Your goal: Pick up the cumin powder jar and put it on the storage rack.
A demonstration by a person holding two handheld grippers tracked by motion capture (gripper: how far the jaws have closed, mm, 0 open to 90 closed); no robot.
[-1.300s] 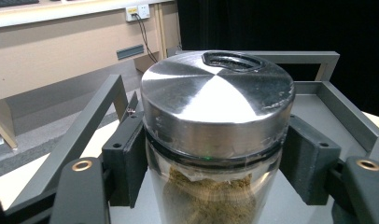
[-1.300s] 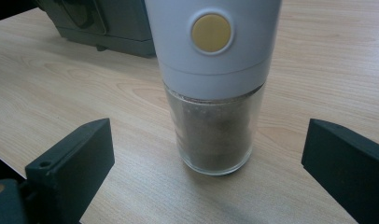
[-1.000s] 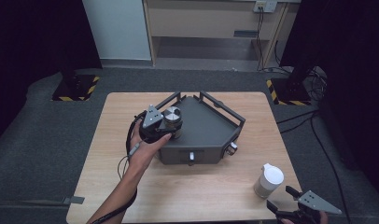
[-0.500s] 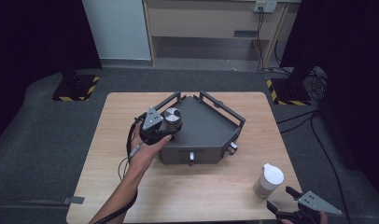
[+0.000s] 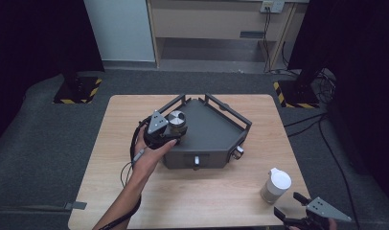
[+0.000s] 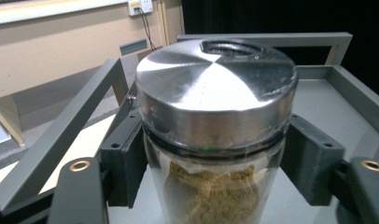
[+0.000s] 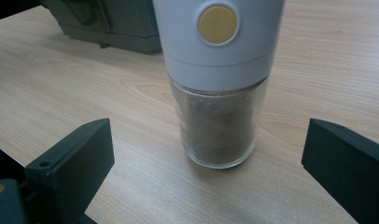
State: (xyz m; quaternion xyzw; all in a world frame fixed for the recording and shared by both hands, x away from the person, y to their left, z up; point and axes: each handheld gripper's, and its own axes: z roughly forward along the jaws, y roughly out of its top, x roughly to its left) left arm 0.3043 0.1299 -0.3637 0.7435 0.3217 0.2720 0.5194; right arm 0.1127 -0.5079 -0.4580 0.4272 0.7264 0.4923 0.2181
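1. The left gripper [image 5: 176, 128] holds its jaws at either side of the steel-lidded jar [image 6: 211, 135], just under the lid. The jaws have just been opening with the jar between them. In the left gripper view a narrow gap seems to separate each pad from the glass, so the claw reads as released, not clenched.
2. The jar stands upright on the floor of the grey tray [image 5: 216, 132], at the tray's 9 o'clock corner beside the rail. Judgement: it has been set down there, and the loosened jaws let it rest on its own base before the gripper backs away.
3. The right gripper [image 5: 291, 208] waits at the table's [image 5: 135, 120] 5 o'clock corner. Its jaws are spread wide and grasp nothing.
4. The white-capped grinder [image 7: 215, 88] stands upright on the bare wood, ahead of the right gripper's jaws and untouched by them. Judgement: the gripper is lined up on it as the next item to go to the tray.
5. Count: two grippers; one jar with a steel lid, holding tan powder; one grinder with a yellow button, holding dark grounds; one tray; one table.
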